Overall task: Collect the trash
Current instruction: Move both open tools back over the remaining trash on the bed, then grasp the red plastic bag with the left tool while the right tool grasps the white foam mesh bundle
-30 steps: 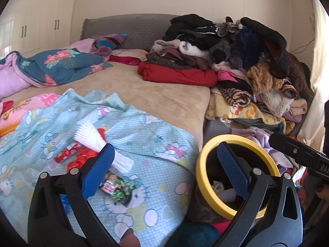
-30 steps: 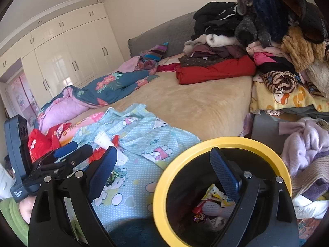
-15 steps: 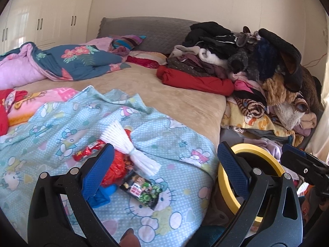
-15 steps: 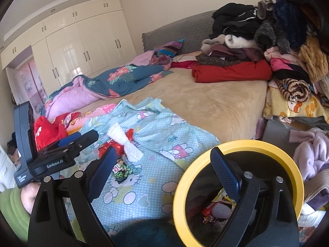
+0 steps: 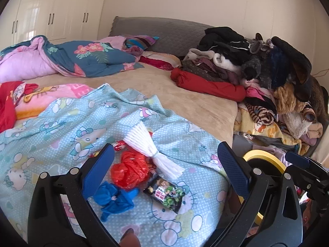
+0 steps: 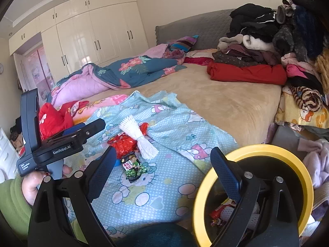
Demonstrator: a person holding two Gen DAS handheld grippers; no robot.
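Left wrist: left gripper (image 5: 166, 162) agape above red wrapper (image 5: 130, 170)

Your right gripper (image 6: 164, 167) hangs with its fingers (image 6: 225, 173) spread wide and nothing between them. Just past the left finger lies a dark snack packet (image 6: 133, 167) on the light-blue cartoon sheet (image 6: 176, 142), and beyond it a crumpled red wrapper (image 6: 123, 143) touches a white foam net sleeve (image 6: 136, 139). A sliver of something blue (image 6: 117, 162) peeks out beside the left finger. Around the right finger you see the yellow-rimmed bin (image 6: 257, 150), with wrappers lying inside it. Off to the left of the left finger, your other hand (image 6: 30, 185) holds the left gripper (image 6: 82, 128); whether it is spread or closed is unclear from here.
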